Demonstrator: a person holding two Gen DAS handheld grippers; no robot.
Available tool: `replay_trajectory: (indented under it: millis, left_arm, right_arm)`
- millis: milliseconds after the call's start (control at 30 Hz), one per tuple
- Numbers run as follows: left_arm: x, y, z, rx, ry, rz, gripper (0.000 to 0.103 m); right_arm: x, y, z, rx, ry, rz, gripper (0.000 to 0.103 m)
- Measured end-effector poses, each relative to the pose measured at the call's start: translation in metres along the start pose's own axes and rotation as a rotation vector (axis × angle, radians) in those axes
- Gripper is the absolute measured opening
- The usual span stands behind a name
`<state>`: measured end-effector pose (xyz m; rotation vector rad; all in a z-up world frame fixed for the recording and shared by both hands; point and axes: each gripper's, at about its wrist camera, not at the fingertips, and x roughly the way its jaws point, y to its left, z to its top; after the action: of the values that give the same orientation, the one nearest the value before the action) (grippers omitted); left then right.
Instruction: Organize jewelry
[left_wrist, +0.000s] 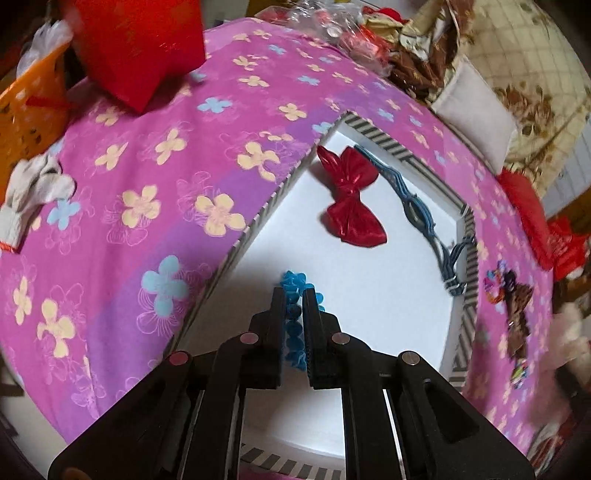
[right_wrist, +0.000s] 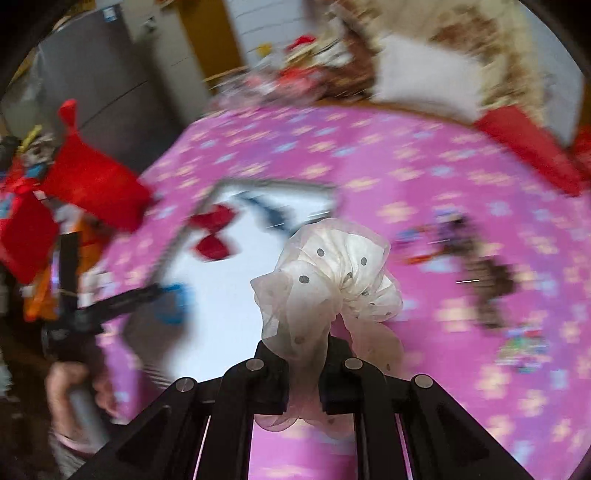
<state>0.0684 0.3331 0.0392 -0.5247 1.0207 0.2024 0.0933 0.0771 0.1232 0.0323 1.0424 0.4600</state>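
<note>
Pink flowered cloth (left_wrist: 147, 184) covers the table, cluttered room behind. White tray (left_wrist: 369, 295) mid-frame holds one red bow (left_wrist: 351, 195), one blue band (left_wrist: 413, 206). My left gripper (left_wrist: 294, 295) pinches a blue scrunchie (left_wrist: 293, 317); my right gripper (right_wrist: 304, 347) clamps one dotted white scrunchie (right_wrist: 332, 273).

The white tray (left_wrist: 369, 280) has open floor across its middle and near side; a red bow (left_wrist: 351, 195) and a blue braided band (left_wrist: 413, 206) crowd its far corner, and a striped rim (left_wrist: 258, 218) walls it in. Left of it, the pink floral cloth (left_wrist: 147, 177) lies bare up to a red box (left_wrist: 140, 48). Right of the tray, a brown and multicoloured hair piece (left_wrist: 517, 310) blocks the cloth.
</note>
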Motion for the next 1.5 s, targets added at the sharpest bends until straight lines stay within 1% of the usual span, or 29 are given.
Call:
replay_trajectory:
  millis: [100, 133, 200, 233, 267, 300, 333, 400, 433, 467, 533, 633, 700, 833, 900, 967, 1033, 1167, 1300, 1333, 1367, 1400, 1433, 1500]
  left_arm:
    - [-0.014, 0.004, 0.003, -0.019, -0.044, -0.05, 0.007]
    - [-0.019, 0.004, 0.004, -0.02, -0.062, -0.057, 0.008]
    - [-0.029, 0.005, 0.006, -0.021, -0.1, -0.067, 0.011]
    - [-0.032, 0.006, 0.007, -0.023, -0.112, -0.069, 0.018]
    - [-0.036, 0.007, 0.008, -0.028, -0.13, -0.075, 0.023]
    - [-0.039, 0.009, 0.009, -0.033, -0.14, -0.081, 0.024]
    - [-0.039, 0.01, 0.01, -0.038, -0.144, -0.084, 0.025]
    - [-0.04, 0.013, 0.012, -0.054, -0.146, -0.093, 0.026]
    - [-0.039, 0.015, 0.013, -0.065, -0.143, -0.097, 0.026]
    - [-0.038, 0.017, 0.014, -0.073, -0.141, -0.1, 0.026]
    - [-0.038, 0.019, 0.015, -0.087, -0.139, -0.107, 0.026]
    - [-0.038, 0.018, 0.015, -0.09, -0.138, -0.107, 0.026]
    - [-0.037, 0.017, 0.014, -0.081, -0.138, -0.104, 0.027]
    - [-0.034, 0.015, 0.013, -0.079, -0.134, -0.098, 0.03]
    - [-0.034, 0.016, 0.013, -0.082, -0.133, -0.097, 0.03]
    - [-0.032, 0.015, 0.013, -0.081, -0.132, -0.092, 0.031]
    - [-0.031, 0.014, 0.013, -0.075, -0.126, -0.089, 0.031]
    - [-0.029, 0.011, 0.012, -0.061, -0.124, -0.083, 0.031]
    - [-0.027, 0.011, 0.012, -0.064, -0.121, -0.08, 0.031]
    - [-0.027, 0.011, 0.012, -0.063, -0.119, -0.08, 0.031]
    - [-0.026, 0.01, 0.011, -0.06, -0.118, -0.08, 0.031]
    - [-0.026, 0.008, 0.011, -0.056, -0.118, -0.08, 0.031]
    - [-0.026, 0.007, 0.011, -0.053, -0.117, -0.081, 0.031]
    - [-0.026, 0.005, 0.01, -0.044, -0.117, -0.082, 0.031]
  right_arm:
    - [0.035, 0.044, 0.005, -0.011, 0.07, 0.167, 0.011]
    - [0.042, 0.051, 0.003, -0.006, 0.08, 0.218, 0.011]
    - [0.057, 0.063, 0.003, 0.019, 0.116, 0.352, 0.011]
    - [0.07, 0.065, 0.003, 0.052, 0.149, 0.415, 0.011]
    - [0.084, 0.063, 0.001, 0.085, 0.185, 0.452, 0.011]
    - [0.097, 0.061, -0.001, 0.114, 0.22, 0.451, 0.011]
    - [0.106, 0.058, -0.004, 0.131, 0.238, 0.428, 0.015]
    - [0.119, 0.05, -0.01, 0.14, 0.253, 0.34, 0.019]
    - [0.122, 0.048, -0.014, 0.129, 0.251, 0.32, 0.026]
    - [0.123, 0.049, -0.016, 0.115, 0.248, 0.311, 0.039]
    - [0.117, 0.054, -0.02, 0.075, 0.225, 0.285, 0.052]
    - [0.111, 0.067, -0.02, -0.001, 0.206, 0.237, 0.052]
    - [0.106, 0.07, -0.02, -0.03, 0.196, 0.227, 0.052]
    - [0.092, 0.063, -0.022, -0.079, 0.175, 0.218, 0.052]
    - [0.084, 0.061, -0.024, -0.096, 0.149, 0.194, 0.052]
    - [0.082, 0.058, -0.023, -0.119, 0.124, 0.106, 0.052]
    - [0.085, 0.054, -0.022, -0.128, 0.119, 0.032, 0.052]
    - [0.086, 0.038, -0.02, -0.099, 0.094, -0.065, 0.052]
    - [0.081, 0.027, -0.015, -0.107, 0.034, -0.158, 0.052]
    - [0.079, 0.025, -0.013, -0.114, 0.019, -0.176, 0.05]
    - [0.08, 0.025, -0.011, -0.121, 0.014, -0.182, 0.045]
    - [0.081, 0.023, -0.008, -0.122, 0.024, -0.171, 0.03]
    - [0.083, 0.021, -0.006, -0.117, 0.034, -0.161, 0.024]
    - [0.084, 0.019, -0.004, -0.106, 0.039, -0.149, 0.021]
